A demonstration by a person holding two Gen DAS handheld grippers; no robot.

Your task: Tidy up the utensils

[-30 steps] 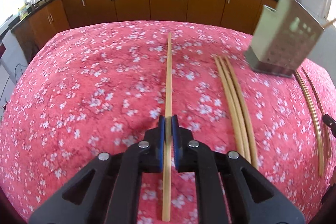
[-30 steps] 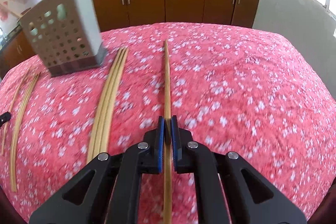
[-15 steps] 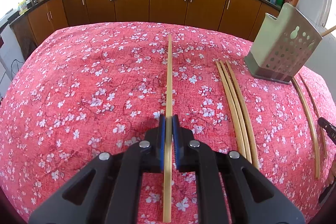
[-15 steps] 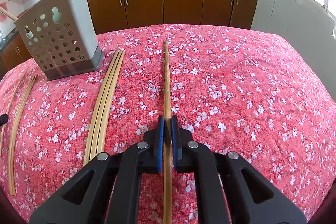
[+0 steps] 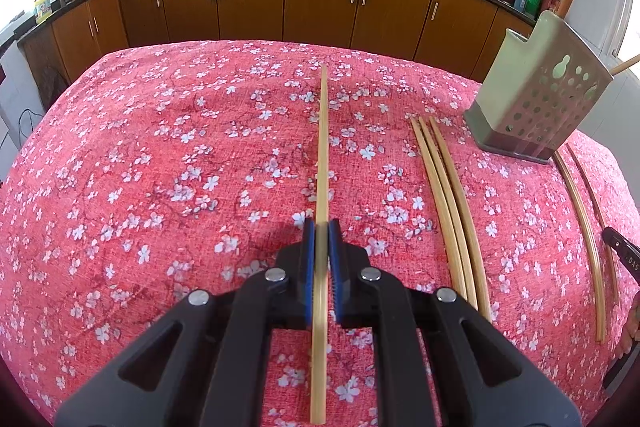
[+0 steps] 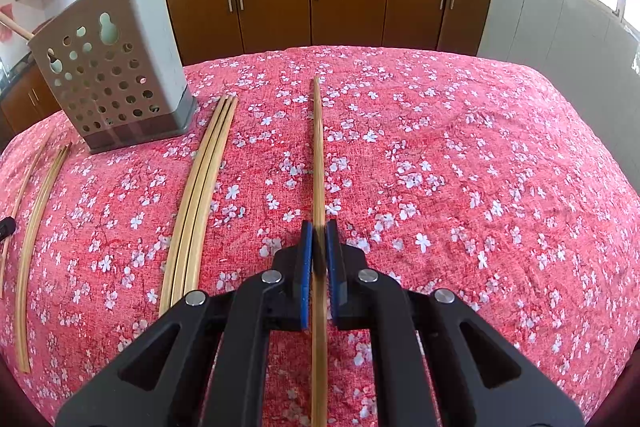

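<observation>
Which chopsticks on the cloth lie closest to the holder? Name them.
The bundle of three chopsticks, tips beside the perforated holder. The other loose pair lies on the holder's far side, farther off.

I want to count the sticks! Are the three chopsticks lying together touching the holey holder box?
Apart. In the right wrist view, red cloth shows between the tips of the three chopsticks and the holder.

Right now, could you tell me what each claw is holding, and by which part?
Each holds one chopstick. The left claw grips its chopstick near the end closer to the camera; the right claw grips its chopstick likewise.
</observation>
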